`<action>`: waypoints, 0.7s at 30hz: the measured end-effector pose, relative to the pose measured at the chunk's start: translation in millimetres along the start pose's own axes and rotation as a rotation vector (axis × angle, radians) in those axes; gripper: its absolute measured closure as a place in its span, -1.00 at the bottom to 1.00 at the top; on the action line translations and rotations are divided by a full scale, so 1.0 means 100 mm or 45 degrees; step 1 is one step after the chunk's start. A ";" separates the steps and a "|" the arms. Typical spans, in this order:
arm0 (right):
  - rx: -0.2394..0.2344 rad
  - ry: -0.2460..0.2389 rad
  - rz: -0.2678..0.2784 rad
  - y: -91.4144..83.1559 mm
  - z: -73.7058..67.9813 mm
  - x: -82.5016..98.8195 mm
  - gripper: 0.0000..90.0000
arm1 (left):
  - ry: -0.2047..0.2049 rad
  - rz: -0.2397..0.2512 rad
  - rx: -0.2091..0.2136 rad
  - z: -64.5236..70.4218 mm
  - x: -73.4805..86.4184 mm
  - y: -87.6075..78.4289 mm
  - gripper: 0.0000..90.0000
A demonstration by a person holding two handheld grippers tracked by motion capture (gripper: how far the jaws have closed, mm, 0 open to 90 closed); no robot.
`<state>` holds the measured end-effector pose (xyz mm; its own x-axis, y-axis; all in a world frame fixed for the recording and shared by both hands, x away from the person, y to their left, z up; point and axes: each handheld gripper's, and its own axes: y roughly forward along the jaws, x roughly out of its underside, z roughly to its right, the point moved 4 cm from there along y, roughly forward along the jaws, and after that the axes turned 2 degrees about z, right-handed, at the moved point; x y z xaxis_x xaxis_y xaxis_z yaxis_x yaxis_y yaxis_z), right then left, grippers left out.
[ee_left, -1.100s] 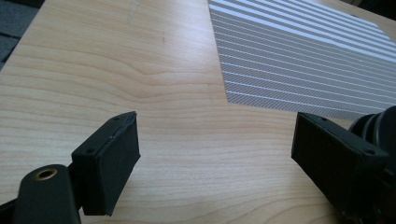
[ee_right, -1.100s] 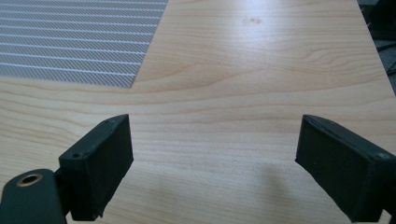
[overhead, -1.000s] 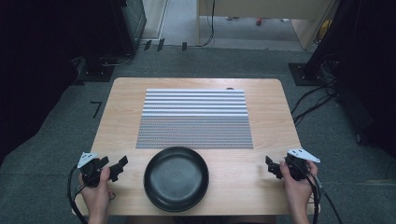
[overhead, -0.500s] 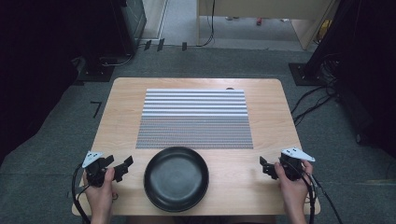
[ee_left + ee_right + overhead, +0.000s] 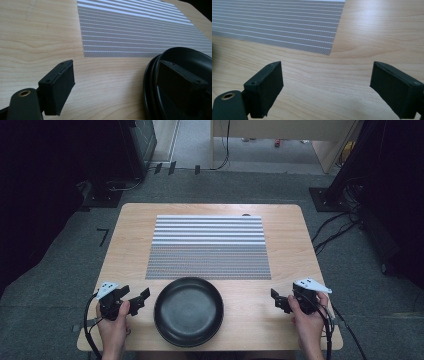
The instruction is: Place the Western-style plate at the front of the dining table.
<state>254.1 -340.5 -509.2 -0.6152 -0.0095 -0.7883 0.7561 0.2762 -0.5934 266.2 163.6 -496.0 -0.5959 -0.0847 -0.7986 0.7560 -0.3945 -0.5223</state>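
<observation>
A round black dish [image 5: 188,311] sits at the near middle of the wooden table [image 5: 130,245]. In the high view my left gripper [image 5: 140,298] stands open just left of the dish's rim, held by a hand. In the left gripper view my left gripper [image 5: 120,87] has bare wood between its jaws, and its right jaw overlaps the dish [image 5: 192,56]. To the dish's right, a little apart from it, my right gripper [image 5: 276,300] is open. Seen from its own camera, my right gripper [image 5: 325,87] holds nothing over bare wood.
A grey-and-white striped mat [image 5: 207,247] covers the table's middle, beyond the dish; it also appears as the mat [image 5: 140,27] and the mat [image 5: 279,22] in the gripper views. Cables [image 5: 340,230] and dark stands lie on the carpet around the table.
Both grippers have drifted inward toward the dish, the left one to the right and the right one to the left. The dish has stayed put.
</observation>
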 end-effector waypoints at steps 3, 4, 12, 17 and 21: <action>-0.019 -0.010 0.004 0.00 -0.06 -0.01 -0.77 | 0.001 0.005 0.012 0.03 -0.01 -0.01 -0.67; -0.019 -0.010 0.004 0.00 -0.06 -0.01 -0.77 | 0.000 0.010 0.018 0.04 -0.01 -0.01 -0.67; -0.052 -0.010 0.008 0.00 -0.14 -0.02 -0.77 | 0.015 0.013 0.045 0.13 -0.02 -0.01 -0.67; -0.074 -0.008 0.016 0.00 -0.18 -0.05 -0.77 | 0.024 0.013 0.062 0.17 -0.01 -0.02 -0.67; -0.089 0.009 0.024 0.03 -0.22 -0.09 -0.71 | 0.027 0.016 0.081 0.20 0.00 -0.04 -0.67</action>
<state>257.4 -317.9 -500.3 -0.6026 0.0027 -0.7980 0.7502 0.3429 -0.5653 258.3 147.0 -487.9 -0.5798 -0.0710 -0.8116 0.7443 -0.4512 -0.4923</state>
